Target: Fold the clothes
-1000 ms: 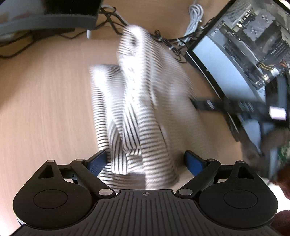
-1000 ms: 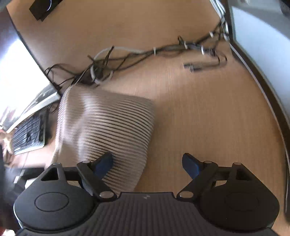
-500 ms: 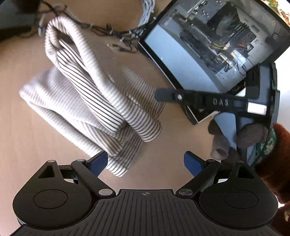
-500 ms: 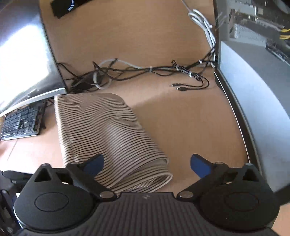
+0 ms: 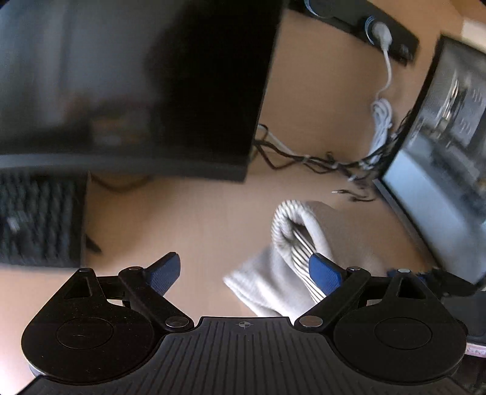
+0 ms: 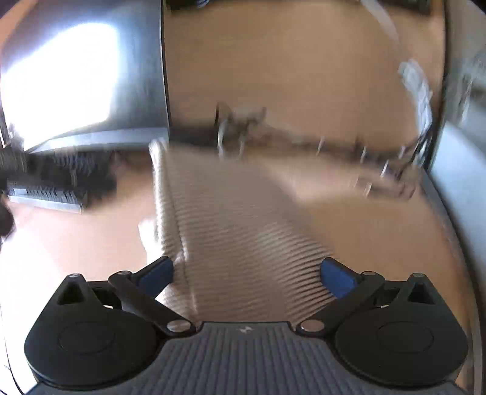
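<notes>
**Folded striped top on the desk, both grippers spread wide**

The striped garment (image 6: 243, 218) lay folded on the wooden desk (image 5: 188, 218), a thick bundle of layers with its rounded fold toward the tangle of cables (image 5: 319, 161) at the back. The right gripper (image 6: 246, 272) hung over the near end of it, blue pads wide apart, one to either side of the cloth and pinching nothing; whether the pads brushed the fabric I could not tell, as that view was smeared with motion.

The left gripper (image 5: 246, 270) was likewise spread wide and held nothing. Bare desk showed between its fingers, and the garment (image 5: 291, 252) sat off toward its right finger, which covered part of the bundle's edge.

A dark monitor (image 5: 136, 85) stood at the left with a keyboard (image 5: 36, 221) below it. An open computer case (image 5: 449, 158) stood at the right, just beside the garment. A white cable (image 5: 384, 100) ran from a black power strip (image 5: 379, 27) at the back of the desk.
</notes>
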Motion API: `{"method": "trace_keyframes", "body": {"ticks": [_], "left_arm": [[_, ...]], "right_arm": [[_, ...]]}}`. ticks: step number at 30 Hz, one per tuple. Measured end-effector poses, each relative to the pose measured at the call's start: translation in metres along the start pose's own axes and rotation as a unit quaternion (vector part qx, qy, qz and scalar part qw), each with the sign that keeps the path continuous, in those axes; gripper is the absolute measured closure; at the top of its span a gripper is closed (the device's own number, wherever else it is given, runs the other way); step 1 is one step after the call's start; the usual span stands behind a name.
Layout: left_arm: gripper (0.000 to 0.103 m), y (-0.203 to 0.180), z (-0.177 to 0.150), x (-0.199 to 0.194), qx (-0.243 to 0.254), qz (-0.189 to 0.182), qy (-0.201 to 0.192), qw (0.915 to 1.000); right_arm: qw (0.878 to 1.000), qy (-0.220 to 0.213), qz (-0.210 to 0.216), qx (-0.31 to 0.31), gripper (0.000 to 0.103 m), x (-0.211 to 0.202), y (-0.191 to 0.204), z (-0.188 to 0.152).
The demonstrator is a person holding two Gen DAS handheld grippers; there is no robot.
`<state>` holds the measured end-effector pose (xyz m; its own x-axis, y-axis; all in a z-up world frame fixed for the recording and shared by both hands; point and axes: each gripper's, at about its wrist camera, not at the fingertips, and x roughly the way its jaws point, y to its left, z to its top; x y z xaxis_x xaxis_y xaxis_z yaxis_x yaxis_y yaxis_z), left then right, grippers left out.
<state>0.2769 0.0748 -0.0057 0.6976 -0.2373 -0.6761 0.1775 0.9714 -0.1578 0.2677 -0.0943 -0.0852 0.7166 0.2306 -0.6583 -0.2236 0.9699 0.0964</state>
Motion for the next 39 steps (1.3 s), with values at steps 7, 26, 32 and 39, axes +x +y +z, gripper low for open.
{"method": "trace_keyframes", "body": {"ticks": [7,26,32,39], "left_arm": [[0.008,-0.015,0.006,0.007,0.029,0.031,0.002,0.9991],[0.009,0.02,-0.014,0.016,-0.045,0.004,0.052,0.9976],[0.019,0.004,-0.016,0.037,-0.064,-0.043,0.079,0.9939],[0.047,-0.002,-0.024,0.05,-0.075,-0.066,0.098,0.9902]], "right_arm": [[0.999,0.043,0.007,0.018,0.0,0.006,-0.003,0.009],[0.977,-0.066,-0.113,-0.165,0.05,-0.02,0.062,-0.006],[0.962,-0.051,-0.135,-0.232,0.036,0.011,0.074,-0.022],[0.92,-0.104,-0.197,-0.322,0.048,-0.015,0.067,-0.047]]}}
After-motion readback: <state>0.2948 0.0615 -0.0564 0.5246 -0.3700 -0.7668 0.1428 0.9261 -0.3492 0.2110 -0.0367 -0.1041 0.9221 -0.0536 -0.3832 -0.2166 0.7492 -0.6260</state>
